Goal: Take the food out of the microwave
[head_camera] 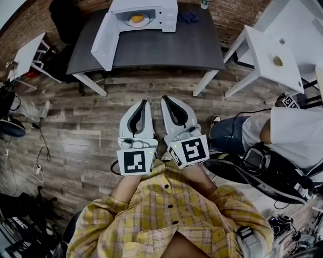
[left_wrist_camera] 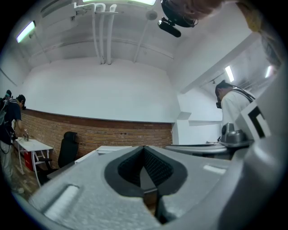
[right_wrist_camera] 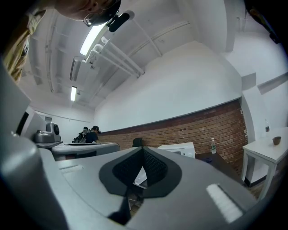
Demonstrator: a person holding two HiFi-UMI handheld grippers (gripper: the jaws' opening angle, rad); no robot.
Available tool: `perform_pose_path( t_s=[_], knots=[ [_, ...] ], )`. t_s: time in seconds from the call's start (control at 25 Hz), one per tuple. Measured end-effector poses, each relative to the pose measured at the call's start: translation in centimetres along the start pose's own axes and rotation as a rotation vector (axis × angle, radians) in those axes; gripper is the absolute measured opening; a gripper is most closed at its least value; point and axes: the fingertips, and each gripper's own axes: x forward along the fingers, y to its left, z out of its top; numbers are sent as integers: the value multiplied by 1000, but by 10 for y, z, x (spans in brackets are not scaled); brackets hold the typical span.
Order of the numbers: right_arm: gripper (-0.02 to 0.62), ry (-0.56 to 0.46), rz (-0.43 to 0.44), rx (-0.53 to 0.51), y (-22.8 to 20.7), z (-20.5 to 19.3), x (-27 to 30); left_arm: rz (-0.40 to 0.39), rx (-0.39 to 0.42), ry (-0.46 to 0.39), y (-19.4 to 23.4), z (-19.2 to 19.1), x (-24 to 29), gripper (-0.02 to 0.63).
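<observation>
Task barely begun. The microwave (head_camera: pixel 151 12) stands on the dark table (head_camera: pixel 166 50) across the wooden floor (head_camera: pixel 96 116); its door (head_camera: pixel 103 43) hangs open to the left; the food (head_camera: pixel 137 19) sits inside on a plate (head_camera: pixel 146 22), yellow-orange, too small from here for me to say what kind.

Left gripper (head_camera: pixel 144 103) and right gripper (head_camera: pixel 167 99) are side by side, close in front of the person's checked shirt (head_camera: pixel 171 211); they point toward the table and are well apart from it; both pairs of fingers are pressed together with nothing between them.

Done, as I judge it: door open. Left: cross to the table; part the fingers; take hold of the plate; bring it out.
</observation>
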Motion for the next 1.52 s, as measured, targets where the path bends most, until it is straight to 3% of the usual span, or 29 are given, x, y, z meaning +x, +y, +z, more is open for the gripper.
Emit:
perform_pose_path(
  t_s=[0.4, 1.08, 1.52],
  knots=[
    [2, 12, 4, -23, -55, -8, 100, -3, -24, -16, 44, -13, 109, -2],
    [3, 2, -55, -103, -66, 14, 241, -44, -42, -69, 145, 15, 205, -2],
    [3, -7, -137, -119, -83, 8, 312, -114, -19, -38, 195, 10, 262, -2]
  ],
)
